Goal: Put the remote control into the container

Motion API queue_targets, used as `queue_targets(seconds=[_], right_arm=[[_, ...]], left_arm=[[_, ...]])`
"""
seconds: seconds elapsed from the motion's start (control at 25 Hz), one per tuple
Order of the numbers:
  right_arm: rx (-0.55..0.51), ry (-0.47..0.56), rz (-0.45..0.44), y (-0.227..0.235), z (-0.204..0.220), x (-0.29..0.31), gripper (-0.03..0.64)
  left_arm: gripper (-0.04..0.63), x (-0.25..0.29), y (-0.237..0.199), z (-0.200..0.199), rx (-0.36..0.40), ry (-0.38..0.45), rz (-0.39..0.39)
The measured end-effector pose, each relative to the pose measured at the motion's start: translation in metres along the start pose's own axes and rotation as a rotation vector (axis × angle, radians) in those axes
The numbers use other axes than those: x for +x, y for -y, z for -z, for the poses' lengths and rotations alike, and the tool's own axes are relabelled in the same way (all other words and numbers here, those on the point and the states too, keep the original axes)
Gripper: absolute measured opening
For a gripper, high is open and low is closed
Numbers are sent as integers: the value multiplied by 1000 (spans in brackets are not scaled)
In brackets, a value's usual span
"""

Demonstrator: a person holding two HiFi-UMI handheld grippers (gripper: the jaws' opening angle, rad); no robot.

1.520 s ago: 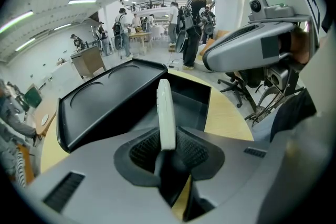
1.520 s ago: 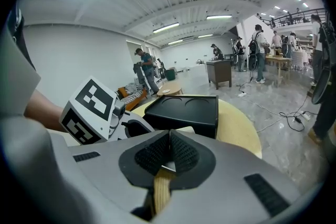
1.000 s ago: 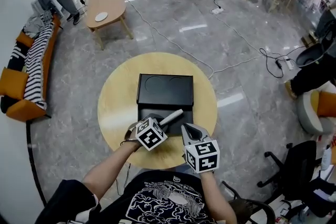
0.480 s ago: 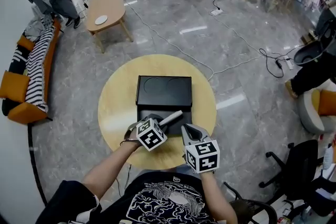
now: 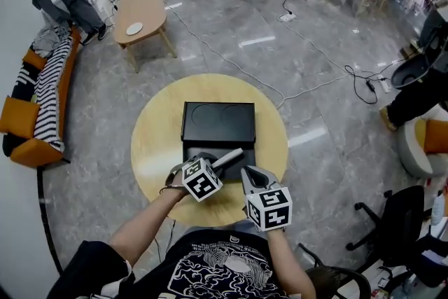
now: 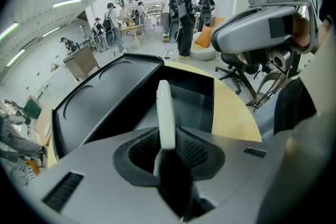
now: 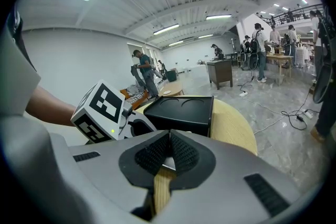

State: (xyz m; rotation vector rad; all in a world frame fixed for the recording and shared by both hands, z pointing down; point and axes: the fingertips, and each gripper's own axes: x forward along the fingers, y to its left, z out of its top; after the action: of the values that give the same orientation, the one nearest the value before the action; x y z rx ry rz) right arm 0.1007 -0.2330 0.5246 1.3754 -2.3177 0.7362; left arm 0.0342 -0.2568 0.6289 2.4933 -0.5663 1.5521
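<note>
- Left gripper (image 6: 167, 141) pinched the white remote control (image 6: 165, 107) by its near end, above the black container (image 5: 219, 121)'s open compartment.
- Right gripper (image 7: 169, 140): jaws together, empty.
- Risk: the end-grip could let the remote pivot and hit the rim.

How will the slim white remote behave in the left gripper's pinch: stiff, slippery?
The slim white remote control sticks out straight, so probably rigid and light. The left gripper pinches only its end, so it may pivot. Its smooth shell looks slippery.
</note>
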Motion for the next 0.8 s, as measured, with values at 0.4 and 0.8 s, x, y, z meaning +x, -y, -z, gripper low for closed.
queue_targets(seconds=[0.4,0.8], right_arm=[[-2,1,4,-2,0,2,23],[-3,-1,2,-9,0,8,23]], left_arm=[[100,-3,0,1,-6,8,12],[100,-11,-5,1,-9,45,3]])
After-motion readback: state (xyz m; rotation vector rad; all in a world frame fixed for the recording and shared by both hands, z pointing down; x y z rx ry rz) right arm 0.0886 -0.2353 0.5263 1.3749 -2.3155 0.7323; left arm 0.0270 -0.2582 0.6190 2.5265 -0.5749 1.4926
